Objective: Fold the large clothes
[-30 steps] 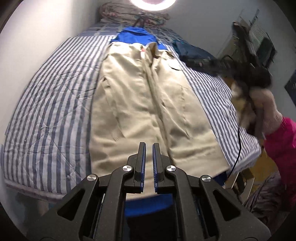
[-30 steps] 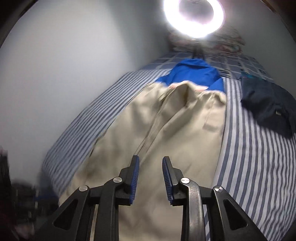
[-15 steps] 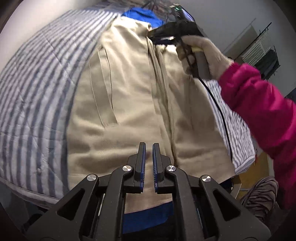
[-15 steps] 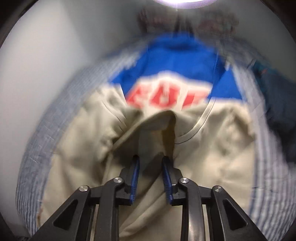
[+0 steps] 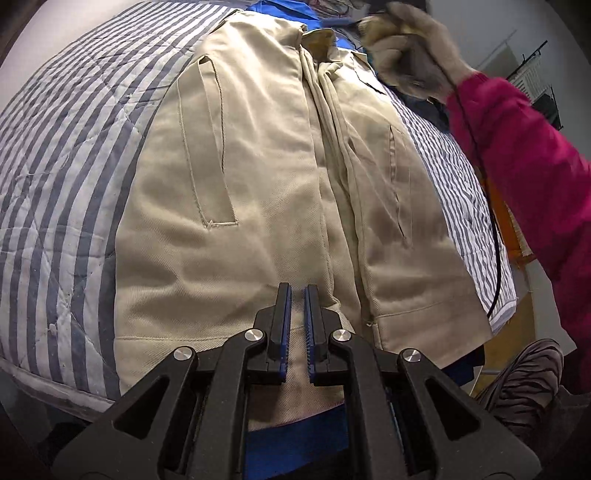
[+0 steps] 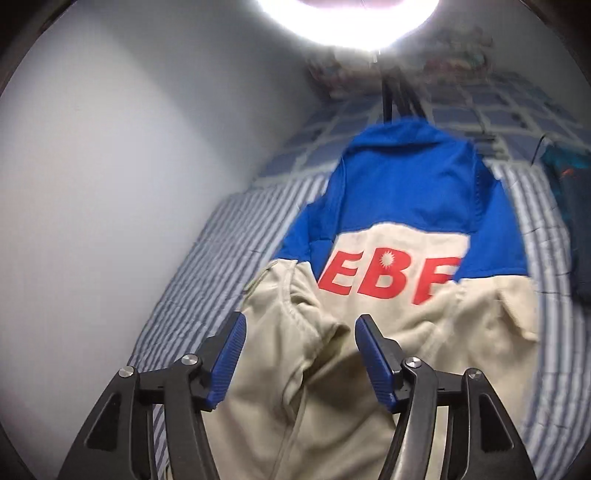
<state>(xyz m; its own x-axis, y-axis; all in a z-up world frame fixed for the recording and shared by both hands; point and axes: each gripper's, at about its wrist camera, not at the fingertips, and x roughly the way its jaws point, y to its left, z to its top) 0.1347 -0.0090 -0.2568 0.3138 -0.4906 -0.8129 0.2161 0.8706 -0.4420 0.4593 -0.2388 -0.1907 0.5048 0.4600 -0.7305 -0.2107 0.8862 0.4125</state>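
A large beige jacket [image 5: 258, 166] with a blue yoke and red letters [image 6: 388, 273] lies open-front-up along the striped bed. My left gripper [image 5: 297, 291] hovers just over the hem at the near end, shut, and no cloth shows pinched between its pads. My right gripper [image 6: 299, 325] is over the collar end, its jaws opening; a rumpled fold of the beige front [image 6: 314, 332] lies below and between the fingers, and the pads are not pressing on it. In the left wrist view a gloved hand [image 5: 413, 48] in a pink sleeve [image 5: 517, 147] reaches to the far end.
The blue-and-white striped quilt [image 5: 74, 147] runs to a grey wall [image 6: 110, 147] on the left. A ring light [image 6: 347, 22] on a tripod [image 6: 395, 99] stands at the head of the bed. A dark garment [image 6: 569, 206] lies at the right. A black cable [image 5: 491, 221] hangs over the bed's right edge.
My right gripper has travelled up the jacket from the middle to the collar end and its jaws have widened. My left gripper has sunk closer to the hem, still shut.
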